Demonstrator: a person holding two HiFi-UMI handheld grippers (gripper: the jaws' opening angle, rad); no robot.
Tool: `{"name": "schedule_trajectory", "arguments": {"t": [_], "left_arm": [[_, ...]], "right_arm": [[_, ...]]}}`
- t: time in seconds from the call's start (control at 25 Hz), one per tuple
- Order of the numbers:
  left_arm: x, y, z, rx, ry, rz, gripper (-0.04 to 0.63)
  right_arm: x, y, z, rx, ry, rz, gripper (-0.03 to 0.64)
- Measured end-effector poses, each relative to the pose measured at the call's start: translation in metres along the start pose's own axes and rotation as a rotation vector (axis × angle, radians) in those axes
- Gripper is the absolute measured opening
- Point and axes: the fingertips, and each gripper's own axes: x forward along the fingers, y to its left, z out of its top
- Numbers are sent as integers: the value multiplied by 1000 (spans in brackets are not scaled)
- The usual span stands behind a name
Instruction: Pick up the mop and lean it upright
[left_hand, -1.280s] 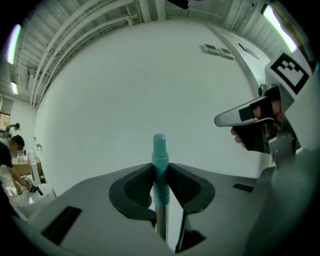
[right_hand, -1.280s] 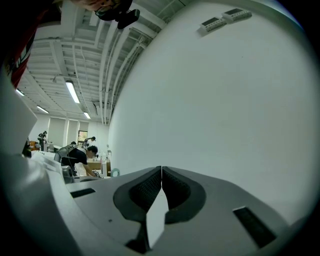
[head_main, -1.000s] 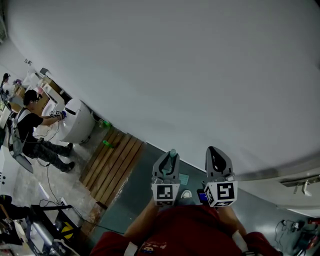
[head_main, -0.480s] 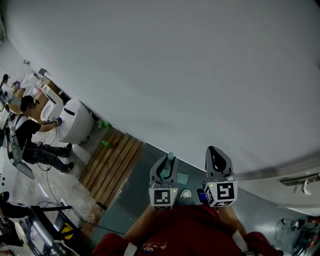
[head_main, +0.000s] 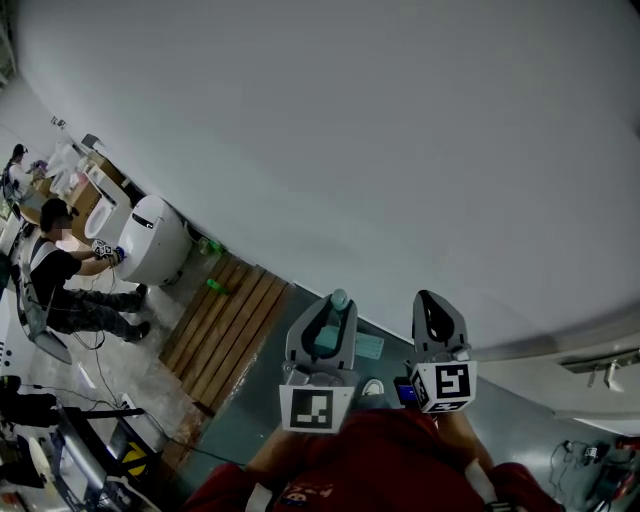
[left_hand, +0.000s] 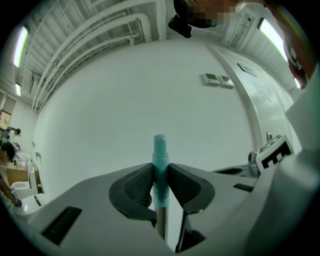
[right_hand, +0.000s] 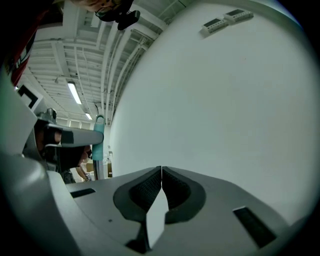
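Left gripper view: left gripper (left_hand: 160, 172) clamping teal-tipped mop handle (left_hand: 159, 150), handle standing upright; right gripper (right_hand: 161, 172) sitting at its 3 o'clock, jaws pressing together, holding nothing.

Left tongs (left_hand: 160, 175) clamp mop handle (left_hand: 159, 148); right tongs (right_hand: 161, 172) pressed together, empty.

A broad white wall (head_main: 350, 150) fills most of the scene. Below it lies dark grey floor (head_main: 265, 390) with a slatted wooden panel (head_main: 225, 330). At far left a person (head_main: 60, 270) crouches beside a white toilet (head_main: 155, 240). Overhead run ceiling pipes (left_hand: 100, 35) and a strip light (left_hand: 20, 45).
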Motion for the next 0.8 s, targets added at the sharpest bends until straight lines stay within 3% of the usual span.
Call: {"name": "schedule_trajectory", "arguments": {"t": [0.28, 0.8], "left_arm": [[-3, -3, 34, 9, -19, 24, 109], [0, 4, 21, 10, -3, 55, 109]], "right_arm": [[-1, 1, 6, 7, -20, 10, 20], [-2, -2, 0, 8, -8, -5, 19]]}}
